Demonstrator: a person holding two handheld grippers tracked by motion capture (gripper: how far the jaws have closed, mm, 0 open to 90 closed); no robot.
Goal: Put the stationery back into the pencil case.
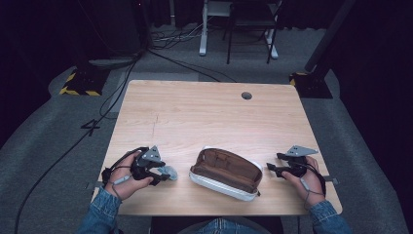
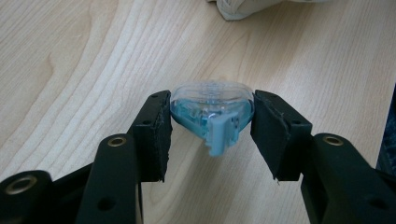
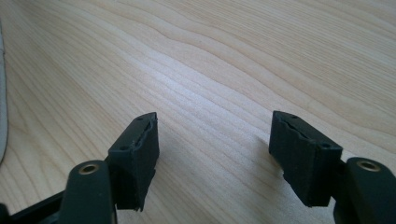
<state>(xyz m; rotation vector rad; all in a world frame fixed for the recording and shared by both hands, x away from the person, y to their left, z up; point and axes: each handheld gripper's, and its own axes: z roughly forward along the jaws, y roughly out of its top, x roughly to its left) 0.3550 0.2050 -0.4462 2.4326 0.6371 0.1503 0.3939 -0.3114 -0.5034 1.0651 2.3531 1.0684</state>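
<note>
A small clear-and-blue plastic correction-tape dispenser (image 2: 212, 114) sits between the two black jaws of my left gripper (image 2: 211, 123), which are shut on its sides just above the wooden table. In the high view the dispenser (image 1: 169, 171) shows at the tip of the left gripper (image 1: 163, 174), left of an open white pencil case with a brown lining (image 1: 225, 171). My right gripper (image 1: 273, 163) rests right of the case, open with nothing between its jaws. In the right gripper view its jaws stand wide apart over bare wood, right gripper (image 3: 215, 144).
The light wooden table (image 1: 204, 112) has a round cable hole (image 1: 246, 95) near its far edge. A corner of the white case (image 2: 243, 8) shows ahead of the left gripper. Cables and stand bases lie on the grey floor beyond.
</note>
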